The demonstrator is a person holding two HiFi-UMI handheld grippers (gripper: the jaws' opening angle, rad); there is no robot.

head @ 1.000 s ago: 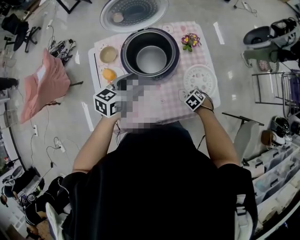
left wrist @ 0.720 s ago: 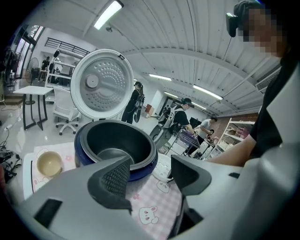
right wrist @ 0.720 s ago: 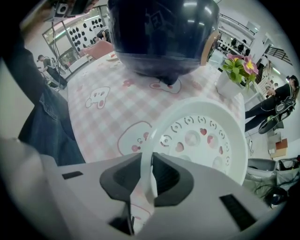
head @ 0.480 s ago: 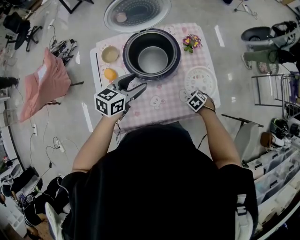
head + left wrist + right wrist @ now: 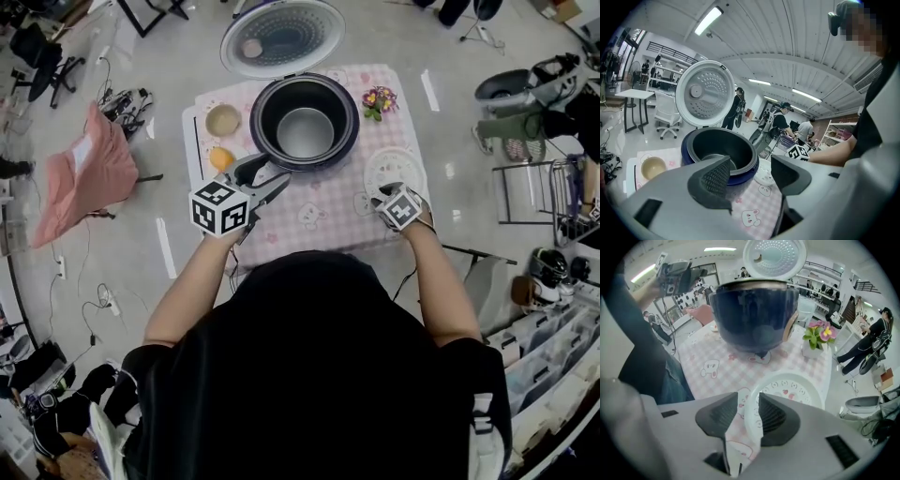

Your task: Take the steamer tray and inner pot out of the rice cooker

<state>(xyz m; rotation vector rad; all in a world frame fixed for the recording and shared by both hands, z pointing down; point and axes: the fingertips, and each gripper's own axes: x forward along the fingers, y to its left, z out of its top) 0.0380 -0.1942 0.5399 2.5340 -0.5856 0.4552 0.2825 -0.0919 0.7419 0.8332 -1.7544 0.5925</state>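
Observation:
The dark blue rice cooker [image 5: 305,122] stands on the pink checked table with its lid [image 5: 281,36] swung open behind. The grey inner pot [image 5: 305,133] sits inside it. The white steamer tray [image 5: 394,167] lies flat on the cloth to the cooker's right. My right gripper [image 5: 385,191] hangs above the tray's near rim; its jaws are opening and the pads touch nothing, with the tray [image 5: 797,390] seen below through the gap of the right gripper [image 5: 748,411]. My left gripper [image 5: 275,176] is open just in front of the cooker [image 5: 721,150], empty [image 5: 750,176].
A small bowl [image 5: 223,120] and an orange object [image 5: 220,157] sit on a tray left of the cooker. A little flower pot [image 5: 379,98] stands at the back right. The table's near edge [image 5: 319,246] is close to my body. People and racks stand beyond.
My right gripper has risen off the steamer tray's rim and its jaws have parted; the tray stays on the cloth. The left gripper has held its place.

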